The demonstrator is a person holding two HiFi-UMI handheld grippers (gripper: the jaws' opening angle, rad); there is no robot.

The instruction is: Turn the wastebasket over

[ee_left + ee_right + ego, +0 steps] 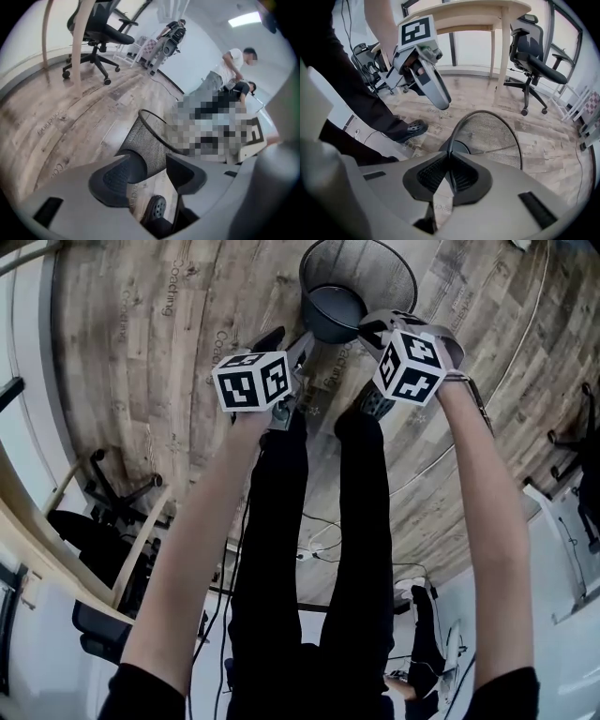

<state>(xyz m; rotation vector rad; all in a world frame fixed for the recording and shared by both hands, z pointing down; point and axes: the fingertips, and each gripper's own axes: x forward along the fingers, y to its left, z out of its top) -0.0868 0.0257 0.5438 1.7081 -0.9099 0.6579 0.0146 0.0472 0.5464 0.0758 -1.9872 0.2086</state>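
The right gripper [449, 174] is clamped on the near rim of the black mesh wastebasket [497, 136], which sits tilted low over the wooden floor [141, 381] just ahead of the person's shoe [411, 127], while the left gripper [152, 174] hangs beside it, jaws apart and empty.

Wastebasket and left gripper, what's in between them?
Only bare wooden floor. The right gripper view shows the left gripper hanging clear of the wastebasket, whose rim the right gripper pinches.
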